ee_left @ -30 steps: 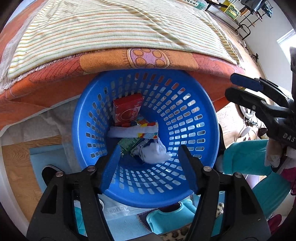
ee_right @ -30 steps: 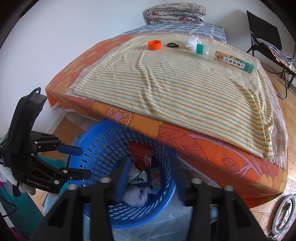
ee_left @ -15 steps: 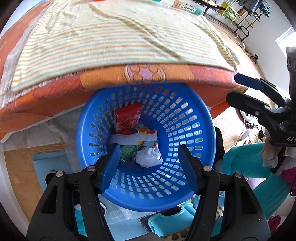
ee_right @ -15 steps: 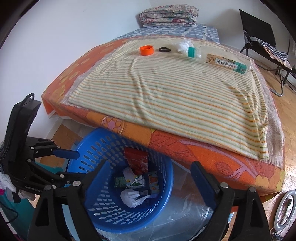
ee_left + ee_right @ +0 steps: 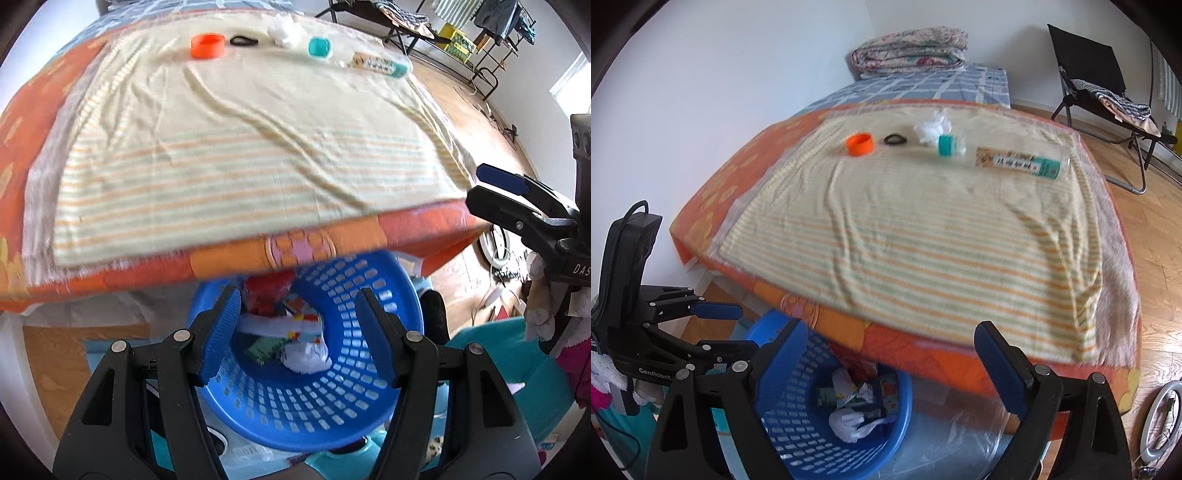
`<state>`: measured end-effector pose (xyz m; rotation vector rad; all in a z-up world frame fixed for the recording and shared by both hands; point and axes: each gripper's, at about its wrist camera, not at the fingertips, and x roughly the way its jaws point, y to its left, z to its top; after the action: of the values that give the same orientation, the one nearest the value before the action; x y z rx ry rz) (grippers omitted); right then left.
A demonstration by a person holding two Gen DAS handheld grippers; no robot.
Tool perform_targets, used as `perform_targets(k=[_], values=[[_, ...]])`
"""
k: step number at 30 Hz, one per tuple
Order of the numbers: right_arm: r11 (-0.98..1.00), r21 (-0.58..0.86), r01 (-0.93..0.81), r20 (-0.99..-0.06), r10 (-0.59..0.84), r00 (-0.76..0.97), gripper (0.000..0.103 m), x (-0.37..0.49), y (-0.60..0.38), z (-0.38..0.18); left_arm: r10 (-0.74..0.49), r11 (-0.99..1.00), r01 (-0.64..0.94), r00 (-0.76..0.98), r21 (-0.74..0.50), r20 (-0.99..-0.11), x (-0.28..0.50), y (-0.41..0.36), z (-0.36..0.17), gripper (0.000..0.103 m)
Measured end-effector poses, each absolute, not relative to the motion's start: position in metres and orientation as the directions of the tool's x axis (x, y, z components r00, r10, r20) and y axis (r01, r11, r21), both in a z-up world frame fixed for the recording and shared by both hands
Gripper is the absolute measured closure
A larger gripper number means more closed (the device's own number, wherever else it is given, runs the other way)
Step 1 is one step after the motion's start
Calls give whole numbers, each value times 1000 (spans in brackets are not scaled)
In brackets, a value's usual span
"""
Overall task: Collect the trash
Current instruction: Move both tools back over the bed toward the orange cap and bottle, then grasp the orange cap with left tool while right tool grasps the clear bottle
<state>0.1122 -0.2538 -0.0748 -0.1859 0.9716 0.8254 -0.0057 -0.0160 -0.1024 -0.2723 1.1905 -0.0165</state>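
- A bed (image 5: 923, 236) covered by a striped yellow cloth over an orange blanket is seen against a white wall, with wooden flooring to the right.
- A blue perforated basket (image 5: 798, 417) is set on the floor at the near edge of the bed, partly tucked under the blanket's overhang.
- Inside the basket, a red packet (image 5: 266, 291), crumpled white tissue (image 5: 306, 356) and colourful wrappers are piled.
- A clear bottle (image 5: 1008, 158) is laid on its side at the far end of the cloth, its long axis running left to right, with the teal cap at the left end and a cream-and-teal printed label along the body.
- An orange cap (image 5: 860, 144), a black ring (image 5: 895, 139) and a white tissue wad (image 5: 932, 127) are lined up to the bottle's left.
- The left gripper (image 5: 299, 328) is held partly open over the basket, with nothing gripped.
- The right gripper (image 5: 890, 362) is spread wide and empty, with the bed edge seen between its jaws.
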Motion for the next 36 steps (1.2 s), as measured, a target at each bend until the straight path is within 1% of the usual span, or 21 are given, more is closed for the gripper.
perform_targets(k=[4, 9, 17, 21, 26, 31, 36], values=[[706, 228, -670, -783, 542, 305, 10, 135, -256, -68, -136, 968, -142, 397, -207, -908, 14, -7, -92, 37], [726, 264, -635, -770, 555, 314, 10, 170, -259, -57, -81, 975, -152, 435, -162, -897, 45, 8, -80, 37], [770, 272, -577, -747, 547, 378, 10, 251, -261, -39, -45, 969, -193, 473, -154, -880, 93, 36, -78, 37], [810, 267, -522, -754, 513, 410, 10, 297, -263, -43, -38, 966, -206, 496, -159, -868, 116, 47, -77, 37], [845, 320, -428, -764, 497, 412, 10, 350, -270, -59, -32, 961, -220, 511, -167, -859, 141, 58, -79, 37], [857, 354, -374, -775, 493, 396, 10, 380, -271, -76, -23, 950, -252, 526, -182, -850, 164, 76, -84, 37], [860, 350, -372, -780, 487, 393, 11, 392, -265, -84, -8, 941, -286, 520, -183, -854, 182, 91, -96, 37]])
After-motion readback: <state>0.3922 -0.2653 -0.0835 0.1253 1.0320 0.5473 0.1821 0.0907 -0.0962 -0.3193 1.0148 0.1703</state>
